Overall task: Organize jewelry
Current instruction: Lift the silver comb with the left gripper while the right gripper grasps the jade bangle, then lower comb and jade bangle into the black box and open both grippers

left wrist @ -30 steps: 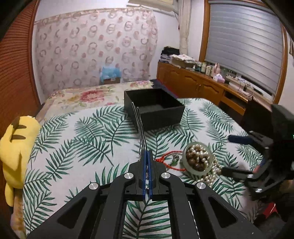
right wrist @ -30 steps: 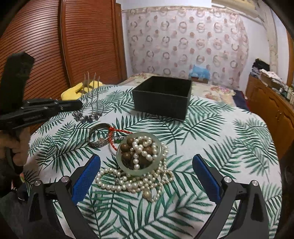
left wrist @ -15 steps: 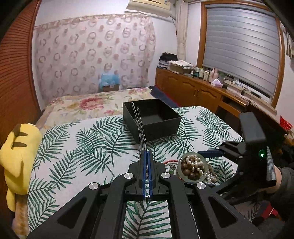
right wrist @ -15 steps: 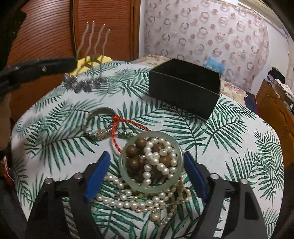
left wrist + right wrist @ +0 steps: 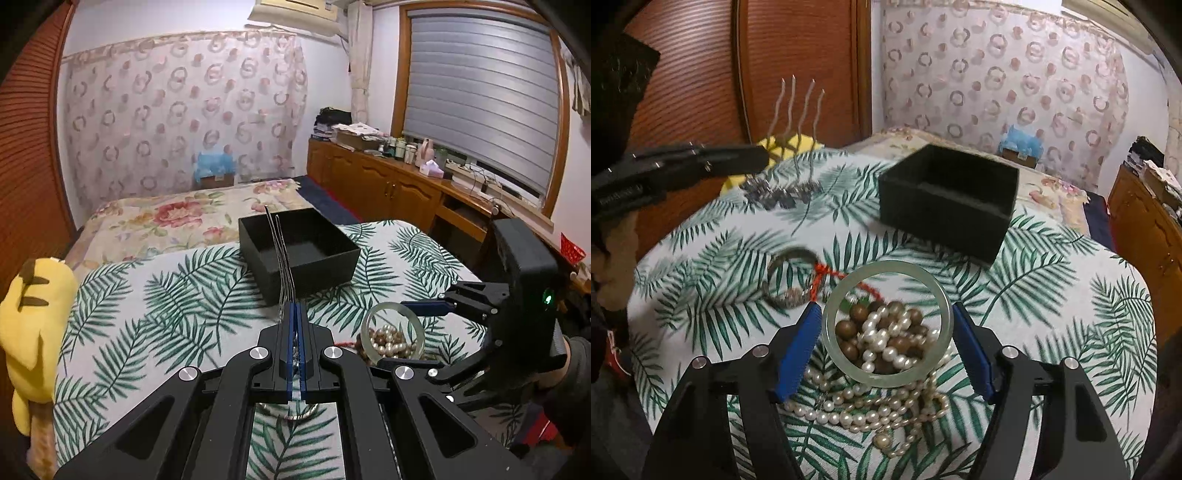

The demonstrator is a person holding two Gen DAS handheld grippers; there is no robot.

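Left gripper: I read its blue pads pressed together on a metal hair comb, prongs pointing up and forward.
Right gripper: fingers spread wide, one on each side of the pale green bangle; contact I cannot confirm.
Bangle: sits on the pearl necklace and brown beads.
Black box: open, on the palm-leaf cloth beyond the pile.
Silver bangle: beside the red cord, left of the pile.
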